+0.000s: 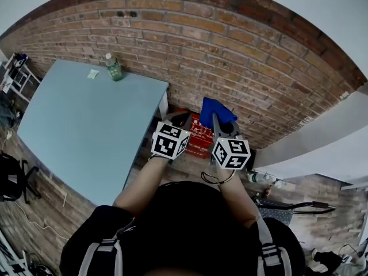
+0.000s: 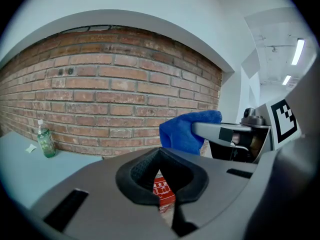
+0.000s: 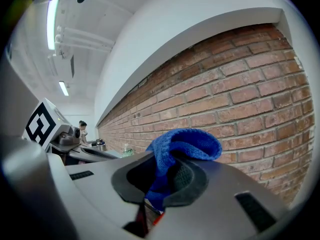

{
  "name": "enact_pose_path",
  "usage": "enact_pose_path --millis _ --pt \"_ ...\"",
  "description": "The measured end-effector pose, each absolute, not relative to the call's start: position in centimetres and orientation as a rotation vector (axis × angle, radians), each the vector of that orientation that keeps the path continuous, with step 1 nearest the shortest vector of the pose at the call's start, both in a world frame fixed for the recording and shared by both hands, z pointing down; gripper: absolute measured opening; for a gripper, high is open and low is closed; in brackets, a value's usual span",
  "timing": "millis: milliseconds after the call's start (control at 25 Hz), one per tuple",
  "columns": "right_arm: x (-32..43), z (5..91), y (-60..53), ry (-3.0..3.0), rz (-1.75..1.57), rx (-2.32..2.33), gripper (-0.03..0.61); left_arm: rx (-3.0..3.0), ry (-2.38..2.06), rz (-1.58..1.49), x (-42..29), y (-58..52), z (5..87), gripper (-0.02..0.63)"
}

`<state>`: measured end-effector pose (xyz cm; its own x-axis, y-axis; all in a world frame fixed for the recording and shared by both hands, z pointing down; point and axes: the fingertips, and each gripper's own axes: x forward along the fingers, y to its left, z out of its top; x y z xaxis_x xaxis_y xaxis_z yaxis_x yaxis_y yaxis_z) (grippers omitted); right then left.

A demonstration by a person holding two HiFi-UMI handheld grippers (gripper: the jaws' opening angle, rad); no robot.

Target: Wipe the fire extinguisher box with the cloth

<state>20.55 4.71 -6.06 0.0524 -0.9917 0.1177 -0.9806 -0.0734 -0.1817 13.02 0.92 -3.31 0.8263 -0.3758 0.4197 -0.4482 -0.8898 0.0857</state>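
Sticking from right hand-held gripper (image 3: 157, 193): cloth (image 3: 184, 143)

Head view steeply down; gripper views face near brick wall (image 2: 100, 84), sharing cloth (image 2: 187, 131).

illegible white characters on red box (image 2: 164, 192)

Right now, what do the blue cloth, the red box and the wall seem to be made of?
Blue cloth: soft knitted or terry fabric, judging by its looped, fuzzy texture.
Red box: probably painted metal or plastic; smooth with printed labels, too small to tell.
Wall: matte red brick with pale mortar joints.
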Motion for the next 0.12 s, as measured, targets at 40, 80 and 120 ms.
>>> enact_pose_path --millis 40,80,120 --pt "20.8 -5.9 3.9 2.101 -0.323 -2.240 0.041 2.827 -0.646 0.591 13.1 0.0 -3.2 -0.006" --pt "20.9 -5.9 3.0 2.101 -0.317 -2.239 0.041 2.827 -0.650 0.586 13.3 -1.0 -3.1 -0.006" --pt "21.1 -5.8 2.0 2.102 -0.311 -2.239 0.041 2.827 -0.654 0.581 13.4 -2.0 -3.1 -0.006"
